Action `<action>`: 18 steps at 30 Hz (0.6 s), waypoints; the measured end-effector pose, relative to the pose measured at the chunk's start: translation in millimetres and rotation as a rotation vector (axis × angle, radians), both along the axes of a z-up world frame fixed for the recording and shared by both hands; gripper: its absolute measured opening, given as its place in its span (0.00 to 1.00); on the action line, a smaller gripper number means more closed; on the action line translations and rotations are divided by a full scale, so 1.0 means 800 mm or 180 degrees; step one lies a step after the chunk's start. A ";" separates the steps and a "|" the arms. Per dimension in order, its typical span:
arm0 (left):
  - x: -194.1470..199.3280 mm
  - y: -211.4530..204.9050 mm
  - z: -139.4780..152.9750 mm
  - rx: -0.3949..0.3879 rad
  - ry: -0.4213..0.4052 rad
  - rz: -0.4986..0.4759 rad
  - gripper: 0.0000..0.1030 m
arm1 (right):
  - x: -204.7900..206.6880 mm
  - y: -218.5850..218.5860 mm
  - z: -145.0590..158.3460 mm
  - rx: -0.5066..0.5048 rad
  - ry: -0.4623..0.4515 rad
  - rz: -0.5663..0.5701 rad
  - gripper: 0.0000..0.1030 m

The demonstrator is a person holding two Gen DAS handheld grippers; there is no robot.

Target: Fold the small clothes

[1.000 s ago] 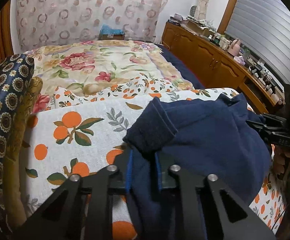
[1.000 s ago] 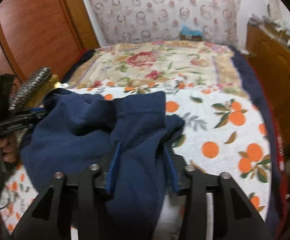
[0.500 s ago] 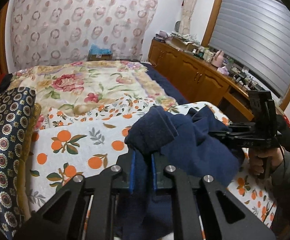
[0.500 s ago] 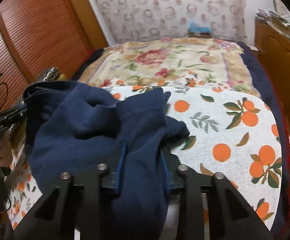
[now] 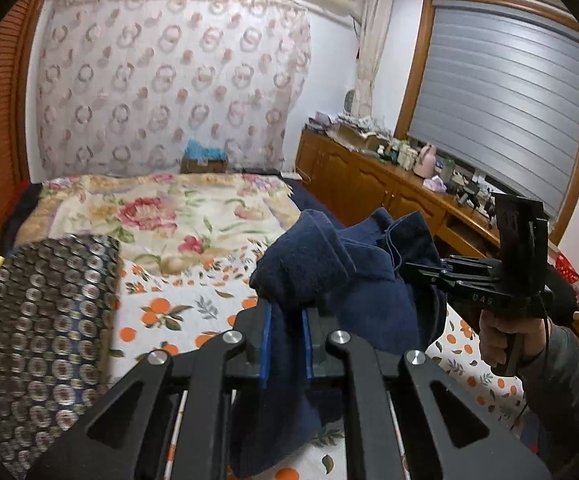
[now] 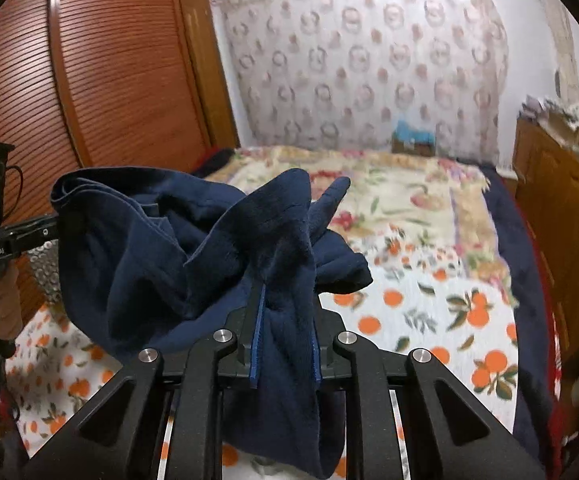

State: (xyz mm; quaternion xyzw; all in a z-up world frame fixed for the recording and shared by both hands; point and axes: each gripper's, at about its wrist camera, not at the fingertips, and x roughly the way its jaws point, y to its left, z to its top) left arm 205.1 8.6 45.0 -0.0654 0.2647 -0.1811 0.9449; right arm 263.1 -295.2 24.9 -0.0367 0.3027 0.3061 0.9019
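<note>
We hold the navy garment [image 5: 353, 280] above the orange-print sheet [image 6: 429, 312], a bunched fold clamped between the blue pads of our left gripper [image 5: 286, 340] and another between those of our right gripper [image 6: 285, 336].

garment [image 5: 361, 280]: matt navy fleece cloth; gripper [image 5: 285, 340]: matt black plastic, shiny metal bolts; cabinet [image 5: 373, 188]: glossy wood

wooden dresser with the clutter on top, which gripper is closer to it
Right. The right gripper holds the navy garment on the side of the bed nearest the wooden dresser; the left gripper holds it on the far side, by the louvered wardrobe.
</note>
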 end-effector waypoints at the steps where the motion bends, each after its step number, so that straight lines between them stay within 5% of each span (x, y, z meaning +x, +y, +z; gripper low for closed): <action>1: -0.004 0.005 0.005 0.0001 -0.0032 0.0030 0.09 | -0.003 0.005 0.007 0.0017 -0.0039 0.0015 0.15; 18: -0.067 0.113 0.043 -0.0106 -0.0419 0.0700 0.09 | 0.002 0.121 0.097 -0.0011 -0.0558 0.0594 0.15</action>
